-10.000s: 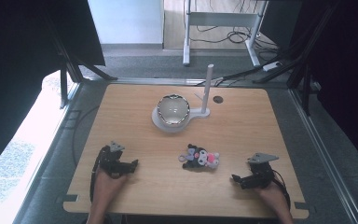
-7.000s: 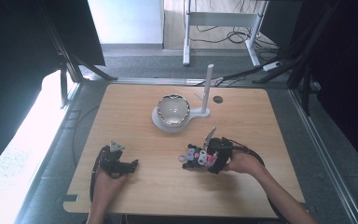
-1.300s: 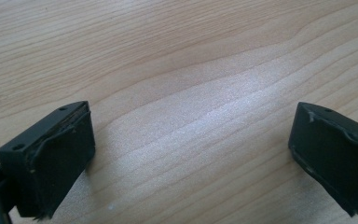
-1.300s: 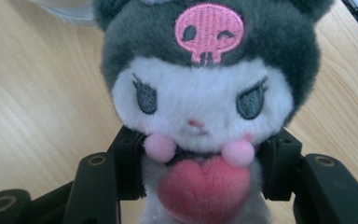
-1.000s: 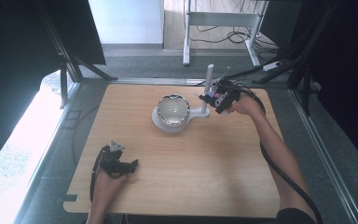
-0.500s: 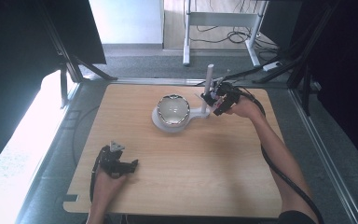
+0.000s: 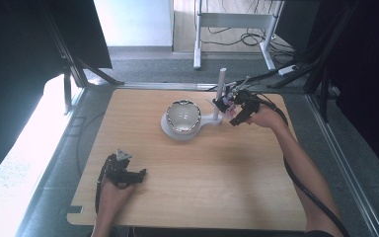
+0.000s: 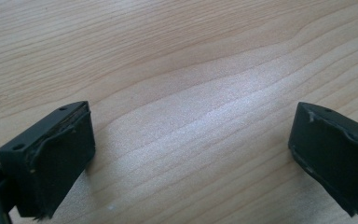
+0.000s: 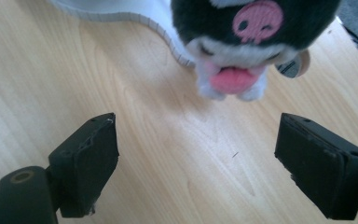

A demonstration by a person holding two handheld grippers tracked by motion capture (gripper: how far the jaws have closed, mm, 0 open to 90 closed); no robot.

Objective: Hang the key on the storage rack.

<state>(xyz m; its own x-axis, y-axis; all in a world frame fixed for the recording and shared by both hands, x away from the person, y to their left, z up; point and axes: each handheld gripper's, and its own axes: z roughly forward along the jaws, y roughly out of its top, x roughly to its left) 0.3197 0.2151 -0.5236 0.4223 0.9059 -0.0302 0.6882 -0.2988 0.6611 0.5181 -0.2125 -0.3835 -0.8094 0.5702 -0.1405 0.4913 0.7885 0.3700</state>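
Nearest, the left tool (image 7: 123,172) is rested on the bare light wooden desk (image 7: 202,197) with its jaws spread apart and nothing between them, evidently parked out of the work. Farther off, the right tool (image 9: 209,163) is held open and empty just short of the black-and-white plush toy with a pink skull mark (image 9: 247,42), which is seen beside the white stand with an upright post (image 7: 216,106) that carries the shiny round bowl (image 7: 182,114), apparently its intended resting place.

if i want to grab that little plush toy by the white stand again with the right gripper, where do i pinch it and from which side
Pinch the plush toy across its dark head, the widest and softest part. Come in level from the near side, where the right gripper already sits open and facing it. The white stand is close behind and beside the toy, so the near side looks freest; its small pale feet probably offer too little to hold.
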